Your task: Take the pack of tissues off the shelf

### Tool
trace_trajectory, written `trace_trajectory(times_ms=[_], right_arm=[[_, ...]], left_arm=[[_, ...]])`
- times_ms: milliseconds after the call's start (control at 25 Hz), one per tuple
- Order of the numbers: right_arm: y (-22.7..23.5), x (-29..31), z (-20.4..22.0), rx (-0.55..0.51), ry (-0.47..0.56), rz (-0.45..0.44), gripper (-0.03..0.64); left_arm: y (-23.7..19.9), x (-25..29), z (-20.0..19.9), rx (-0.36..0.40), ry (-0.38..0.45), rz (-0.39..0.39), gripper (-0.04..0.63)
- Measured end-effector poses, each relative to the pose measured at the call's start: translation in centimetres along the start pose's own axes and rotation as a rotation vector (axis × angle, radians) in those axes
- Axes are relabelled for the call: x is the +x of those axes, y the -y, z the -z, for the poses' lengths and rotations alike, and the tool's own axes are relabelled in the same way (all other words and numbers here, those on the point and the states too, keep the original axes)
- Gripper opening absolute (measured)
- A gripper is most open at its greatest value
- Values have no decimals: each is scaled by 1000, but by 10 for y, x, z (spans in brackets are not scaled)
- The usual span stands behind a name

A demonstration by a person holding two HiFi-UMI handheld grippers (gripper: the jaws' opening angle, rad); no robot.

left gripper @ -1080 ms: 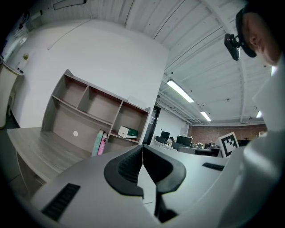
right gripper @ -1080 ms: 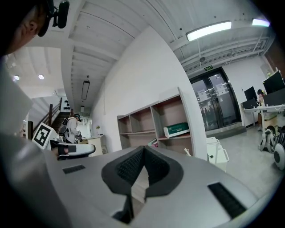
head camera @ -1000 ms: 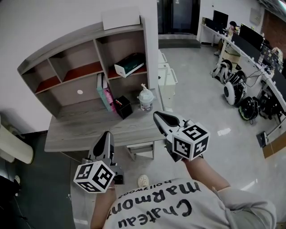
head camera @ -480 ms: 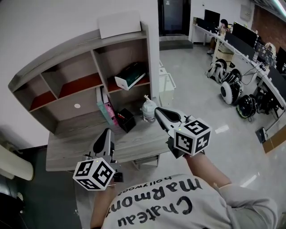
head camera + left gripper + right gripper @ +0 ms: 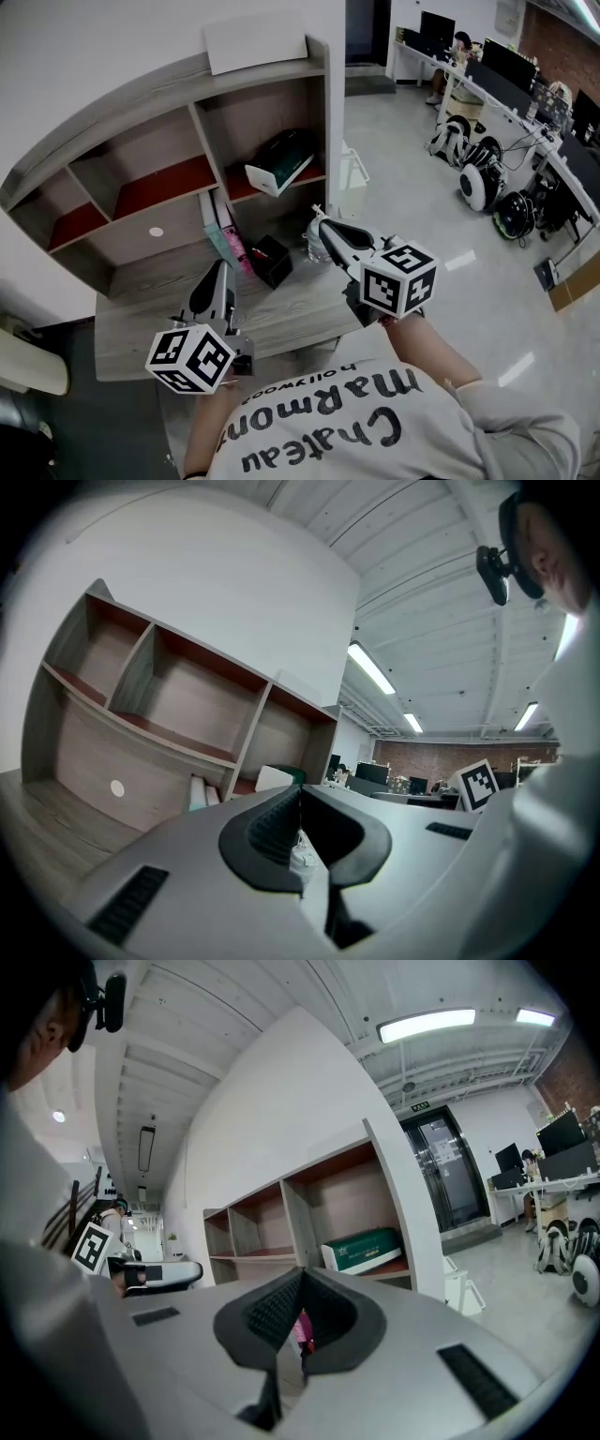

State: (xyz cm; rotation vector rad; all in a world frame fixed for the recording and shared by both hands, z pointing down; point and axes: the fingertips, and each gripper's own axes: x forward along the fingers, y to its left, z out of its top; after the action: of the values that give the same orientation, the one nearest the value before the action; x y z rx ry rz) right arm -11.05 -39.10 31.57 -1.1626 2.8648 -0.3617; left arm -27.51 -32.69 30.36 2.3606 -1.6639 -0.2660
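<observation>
The pack of tissues (image 5: pixel 279 167), green and white, lies tilted in the shelf's right middle compartment; it also shows in the right gripper view (image 5: pixel 361 1249) and, small, in the left gripper view (image 5: pixel 277 777). My right gripper (image 5: pixel 317 224) is shut and empty, level over the desk's right part, below and in front of the pack. My left gripper (image 5: pixel 221 265) is shut and empty too, over the desk's front, left of the pack. Both sets of jaws meet at their tips (image 5: pixel 300 791) (image 5: pixel 302 1273).
On the grey desk (image 5: pixel 150 314) under the shelf stand upright books (image 5: pixel 220 230), a black box (image 5: pixel 272 260) and a pump bottle (image 5: pixel 312 246), partly hidden by my right gripper. A white box (image 5: pixel 255 42) lies on the shelf top. Wheeled machines (image 5: pixel 478 178) stand at right.
Both grippers have moved forward towards the shelf, from before the desk's edge to over the desk. The shelf looks nearer. Both stay shut.
</observation>
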Motion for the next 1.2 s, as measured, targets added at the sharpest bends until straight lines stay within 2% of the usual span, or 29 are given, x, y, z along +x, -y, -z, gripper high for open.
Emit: trace_trajectory(times_ms=[240, 440, 600, 680, 760, 840, 920, 1040, 1200], right_arm=[[4, 37, 29, 114, -54, -19, 12], [1, 68, 49, 147, -111, -48, 14], [-1, 91, 52, 287, -116, -106, 27], [-1, 99, 46, 395, -91, -143, 68], [3, 108, 37, 524, -64, -169, 170], [11, 114, 29, 662, -29, -170, 282], [22, 118, 21, 756, 19, -147, 324], [37, 128, 14, 861, 57, -116, 431], [50, 137, 8, 992, 106, -74, 480]], left_arm=[[-22, 11, 3, -2, -20, 7, 17], [-44, 18, 5, -26, -24, -12, 17], [-61, 18, 7, -22, -28, -32, 17], [-73, 17, 13, 19, -36, -69, 17], [-86, 17, 24, 51, -60, -110, 17], [-95, 16, 36, 16, -80, -118, 17], [-101, 15, 41, -26, -85, -116, 17], [-108, 10, 36, -35, -66, -132, 17], [-110, 6, 35, -52, -54, -140, 17]])
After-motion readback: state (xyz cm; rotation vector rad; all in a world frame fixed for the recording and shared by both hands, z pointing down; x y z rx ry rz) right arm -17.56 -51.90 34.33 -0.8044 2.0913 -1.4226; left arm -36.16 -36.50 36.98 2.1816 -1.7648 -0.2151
